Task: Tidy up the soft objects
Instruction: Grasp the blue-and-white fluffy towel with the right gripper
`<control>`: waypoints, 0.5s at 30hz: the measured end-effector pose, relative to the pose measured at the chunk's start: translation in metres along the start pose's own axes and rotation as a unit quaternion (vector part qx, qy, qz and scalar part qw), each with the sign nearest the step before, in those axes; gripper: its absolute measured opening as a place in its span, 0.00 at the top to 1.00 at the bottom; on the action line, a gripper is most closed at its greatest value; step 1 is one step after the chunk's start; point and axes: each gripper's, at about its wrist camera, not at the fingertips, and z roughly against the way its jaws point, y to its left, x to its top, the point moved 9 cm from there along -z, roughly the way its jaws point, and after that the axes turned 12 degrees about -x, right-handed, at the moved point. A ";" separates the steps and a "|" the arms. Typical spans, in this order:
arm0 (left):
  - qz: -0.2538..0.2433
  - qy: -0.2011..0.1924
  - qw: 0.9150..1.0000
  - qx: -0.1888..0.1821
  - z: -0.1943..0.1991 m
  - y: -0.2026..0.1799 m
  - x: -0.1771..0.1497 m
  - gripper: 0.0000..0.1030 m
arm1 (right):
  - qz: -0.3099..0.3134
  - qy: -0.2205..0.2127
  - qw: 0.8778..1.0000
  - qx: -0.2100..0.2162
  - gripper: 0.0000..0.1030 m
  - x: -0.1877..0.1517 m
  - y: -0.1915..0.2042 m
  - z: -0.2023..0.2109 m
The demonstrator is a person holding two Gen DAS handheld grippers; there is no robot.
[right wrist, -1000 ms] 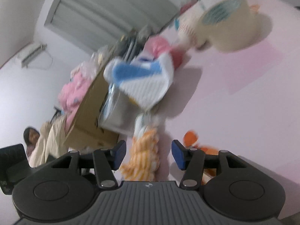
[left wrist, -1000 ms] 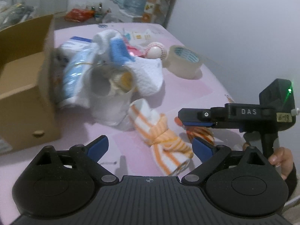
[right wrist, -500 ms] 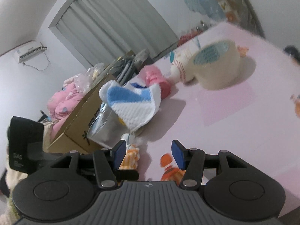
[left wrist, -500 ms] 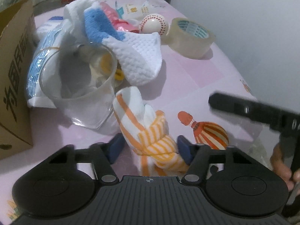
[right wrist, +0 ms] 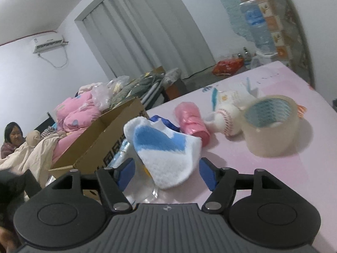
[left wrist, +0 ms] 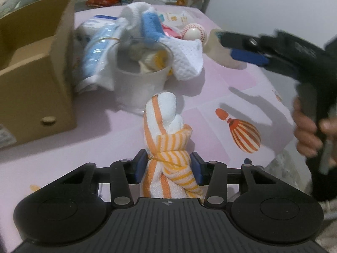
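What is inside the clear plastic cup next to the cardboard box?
The clear plastic cup holds something pale and yellow, too blurred to name. The white-and-blue knitted sock drapes over its rim and covers part of the inside.

Right gripper (right wrist: 166,174) jaws spread wide, nothing clamped. White-and-blue knit cloth (right wrist: 166,151) between the fingertips, draped over a clear glass cup (right wrist: 145,187). Clear packing-tape roll (right wrist: 270,124) at 2 o'clock, brown cardboard box (right wrist: 101,139) at 10.

Left claw (left wrist: 168,166) now apparently grips striped cloth (left wrist: 168,147).
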 end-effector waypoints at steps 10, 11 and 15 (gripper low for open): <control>0.037 -0.060 0.995 0.075 0.031 0.042 -0.006 0.58 | -0.023 0.019 0.999 0.035 0.55 0.025 0.027 -0.071; 0.046 -0.063 0.994 0.078 0.033 0.047 -0.006 0.58 | -0.027 0.019 0.999 0.038 0.55 0.027 0.030 -0.075; 0.080 -0.076 0.990 0.084 0.033 0.065 -0.005 0.58 | -0.020 0.027 0.999 0.040 0.55 0.026 0.043 -0.091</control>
